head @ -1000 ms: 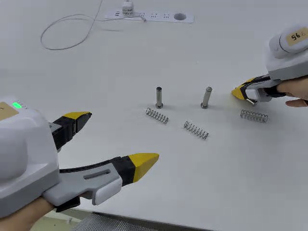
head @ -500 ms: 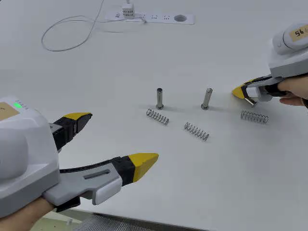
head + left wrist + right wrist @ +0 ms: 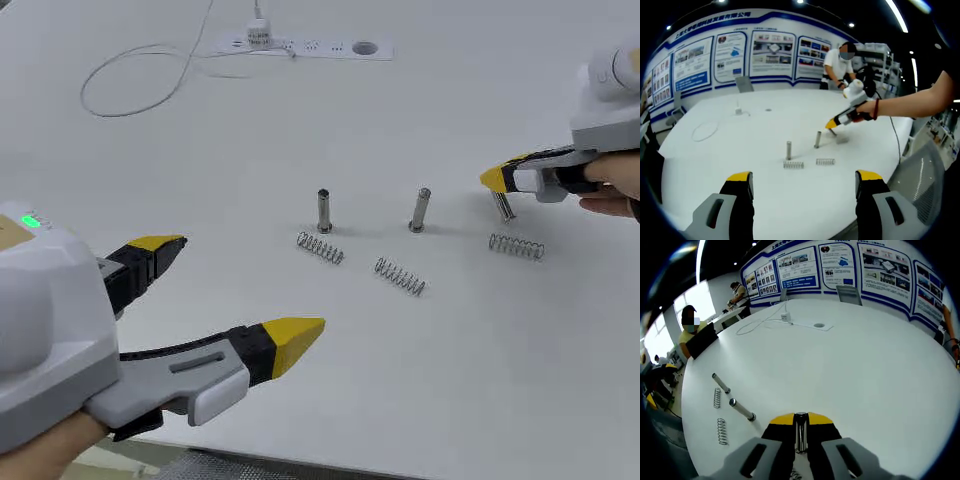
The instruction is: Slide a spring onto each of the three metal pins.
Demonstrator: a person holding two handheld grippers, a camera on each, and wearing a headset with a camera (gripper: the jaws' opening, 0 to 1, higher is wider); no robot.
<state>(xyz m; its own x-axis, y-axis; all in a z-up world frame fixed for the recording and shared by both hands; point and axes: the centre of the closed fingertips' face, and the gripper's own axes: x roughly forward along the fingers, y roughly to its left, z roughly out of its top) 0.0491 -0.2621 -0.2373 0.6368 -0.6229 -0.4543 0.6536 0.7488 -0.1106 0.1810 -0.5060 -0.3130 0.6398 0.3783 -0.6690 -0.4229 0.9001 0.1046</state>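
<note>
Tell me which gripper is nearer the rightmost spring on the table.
Right. The right gripper, shut on a pin, hovers just above and behind that spring. The left gripper is open at the near left, far from it.

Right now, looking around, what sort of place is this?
Probably a company lab or demo room: blue-framed display boards line the wall, the big white table carries a power strip, and another person stands in the background.
</note>
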